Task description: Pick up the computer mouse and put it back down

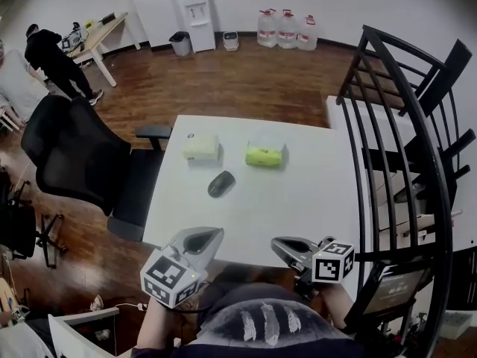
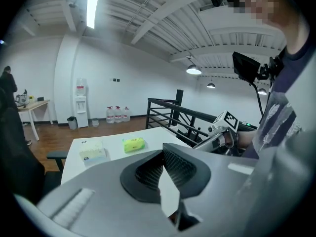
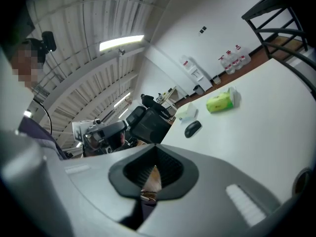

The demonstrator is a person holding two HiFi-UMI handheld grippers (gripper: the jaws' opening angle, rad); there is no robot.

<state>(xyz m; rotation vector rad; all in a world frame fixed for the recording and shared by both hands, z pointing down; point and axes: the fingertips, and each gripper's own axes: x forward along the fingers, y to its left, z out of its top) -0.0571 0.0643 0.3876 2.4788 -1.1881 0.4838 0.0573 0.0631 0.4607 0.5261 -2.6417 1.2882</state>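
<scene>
A dark computer mouse (image 1: 221,183) lies on the white table (image 1: 298,200), a little left of its middle; in the right gripper view the mouse (image 3: 192,128) rests well ahead of the jaws. My left gripper (image 1: 203,237) hovers at the table's near edge, shut and empty, and in its own view the left gripper (image 2: 162,151) hides the mouse behind its jaws. My right gripper (image 1: 287,245) hangs at the near edge too, to the mouse's right and nearer me. The right gripper (image 3: 156,149) shows its pads meeting with nothing between them.
Beyond the mouse sit a white tissue pack (image 1: 201,147) and a green pack (image 1: 266,155). A black office chair (image 1: 82,162) stands against the table's left side. A black metal railing (image 1: 395,125) runs along the right. A person (image 1: 52,54) stands far off by a desk.
</scene>
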